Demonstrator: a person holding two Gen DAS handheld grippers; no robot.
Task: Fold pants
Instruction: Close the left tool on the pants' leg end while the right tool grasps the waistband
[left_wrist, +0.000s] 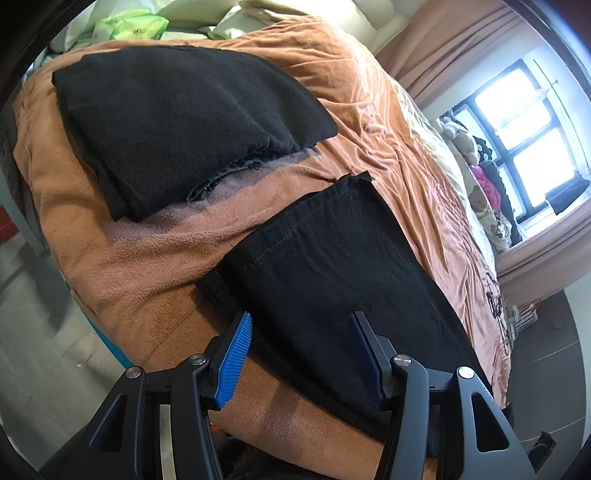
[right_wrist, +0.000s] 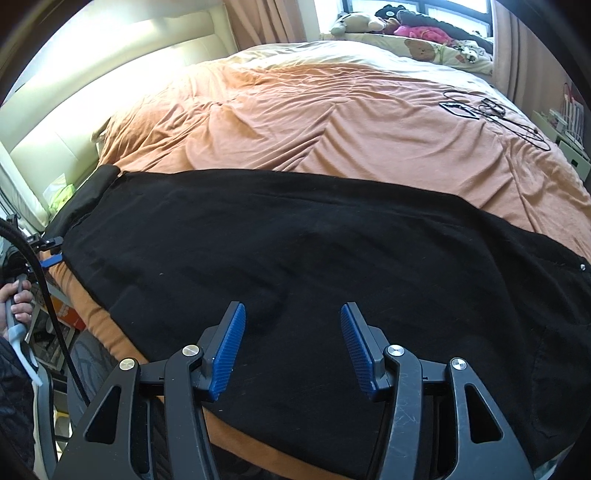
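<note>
Black pants (right_wrist: 295, 243) lie flat along the near edge of a bed with an orange cover (right_wrist: 295, 110). The left wrist view shows the leg hem end of the pants (left_wrist: 325, 251). My left gripper (left_wrist: 301, 325) is open and empty, its blue pads (left_wrist: 236, 354) spread over the hem end near the bed's edge. My right gripper (right_wrist: 291, 317) is open and empty, hovering over the wider part of the pants. In the right wrist view, the left gripper (right_wrist: 51, 260) shows small at the far left by the pants' end.
A folded black garment (left_wrist: 177, 122) lies on the orange cover (left_wrist: 147, 254) beyond the hem. Pillows and a green packet (left_wrist: 129, 27) sit by the headboard. Cables and a phone (right_wrist: 480, 110) lie on the far right. Soft toys (right_wrist: 406, 22) line the window. Floor lies beyond the near edge.
</note>
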